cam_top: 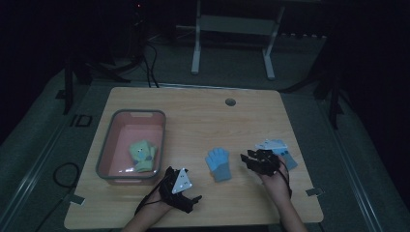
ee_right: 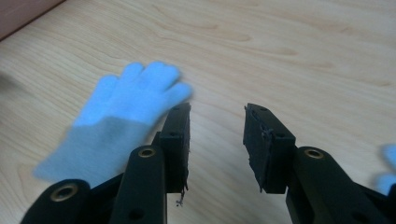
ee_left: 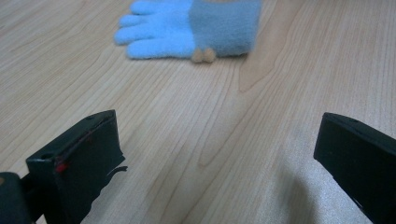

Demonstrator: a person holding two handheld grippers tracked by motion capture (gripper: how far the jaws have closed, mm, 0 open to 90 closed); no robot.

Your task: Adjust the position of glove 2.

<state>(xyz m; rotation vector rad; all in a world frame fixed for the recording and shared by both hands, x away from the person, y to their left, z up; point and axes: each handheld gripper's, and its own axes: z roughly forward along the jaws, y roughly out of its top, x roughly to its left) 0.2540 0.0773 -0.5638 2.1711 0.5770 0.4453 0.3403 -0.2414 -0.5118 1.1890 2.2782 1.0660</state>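
Blue fleece marks the nearest thing to both tools: a small light-blue knitted glove with a grey-blue cuff (cam_top: pixel 218 163) lies flat on the pale wooden table (cam_top: pixel 203 121), between the two grippers. The right gripper (cam_top: pixel 247 160) hangs just beside the glove's cuff side, its jaws parted with bare wood between them — nothing is pinched. In the right gripper view the glove (ee_right: pixel 122 121) sits just outside the left-hand fingertip (ee_right: pixel 180 122), its woolly fingers pointing away from the jaws.

The left gripper (cam_top: pixel 193 200) rests low near the table's front edge, with its jaws spread wide and empty; in the left gripper view the glove (ee_left: pixel 191 27) lies well ahead of the fingertips, with a small tan bobble at the cuff's seam.

Behind the right gripper, partly hidden by it, lies a second light-blue glove (cam_top: pixel 279 148). Well beyond the left gripper's side stands a grey-rimmed pink plastic bin (cam_top: pixel 116 121), holding a yellow-green glove (cam_top: pixel 142 154).
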